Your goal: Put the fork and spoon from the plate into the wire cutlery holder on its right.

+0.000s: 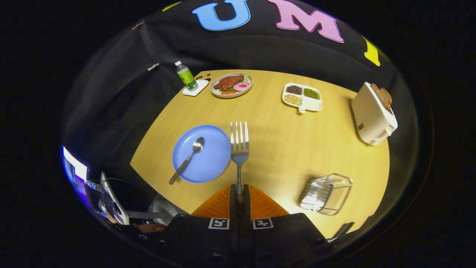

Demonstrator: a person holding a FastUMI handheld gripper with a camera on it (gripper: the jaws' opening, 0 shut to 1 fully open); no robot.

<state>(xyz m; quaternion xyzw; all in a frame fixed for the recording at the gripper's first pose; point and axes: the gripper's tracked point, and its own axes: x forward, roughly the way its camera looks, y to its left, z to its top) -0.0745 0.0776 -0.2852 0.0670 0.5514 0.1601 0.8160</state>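
Observation:
My gripper (239, 190) is shut on the handle of a metal fork (239, 143), both fingers pressing on it. The fork sticks straight out ahead of the fingers, tines forward, lifted high above the wooden table (275, 134). Below and to the left of the fork lies a round blue plate (208, 160). A metal spoon (187, 159) rests on the plate, bowl up, its handle reaching past the near-left rim. The wire cutlery holder (327, 194) stands on the table to the right of the plate and of my fingers.
At the table's far side stand a green bottle (186, 76) on a white coaster, a plate of food (231, 85) and a white divided dish (302, 97) of beans. A white toaster (373, 113) with bread sits at the right edge. A laptop (111, 201) is off the table's near-left corner.

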